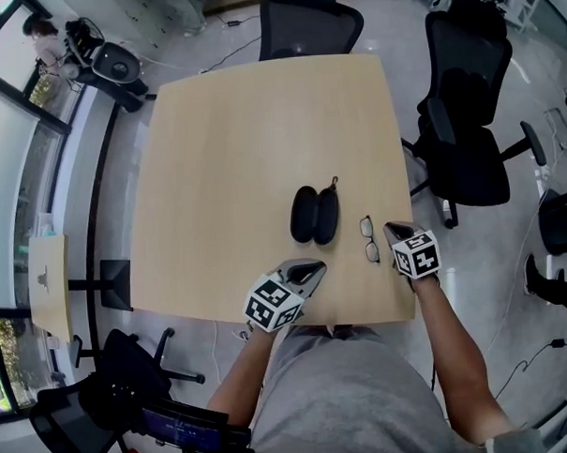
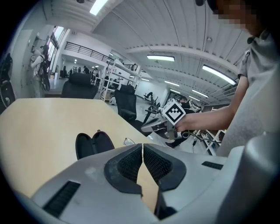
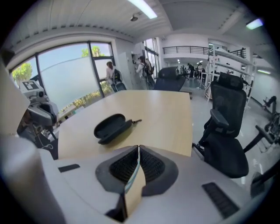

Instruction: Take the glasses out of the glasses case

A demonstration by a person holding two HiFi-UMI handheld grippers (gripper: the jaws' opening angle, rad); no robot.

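The black glasses case (image 1: 313,214) lies open and empty on the wooden table (image 1: 233,148), near its front edge. The glasses (image 1: 369,240) rest on the table just right of the case, apart from it. My left gripper (image 1: 315,266) hovers in front of the case, jaws shut with nothing between them. My right gripper (image 1: 389,228) sits just right of the glasses, also shut and empty. In the left gripper view the case (image 2: 94,143) and glasses (image 2: 129,141) show beyond the shut left gripper (image 2: 142,146). The right gripper view shows the case (image 3: 113,127) past the shut right gripper (image 3: 138,148); the glasses are hidden.
Black office chairs (image 1: 467,138) stand right of the table and another chair (image 1: 309,23) at its far side. A small side table (image 1: 49,278) is on the left by the glass wall. The table's front edge (image 1: 363,319) is right below both grippers.
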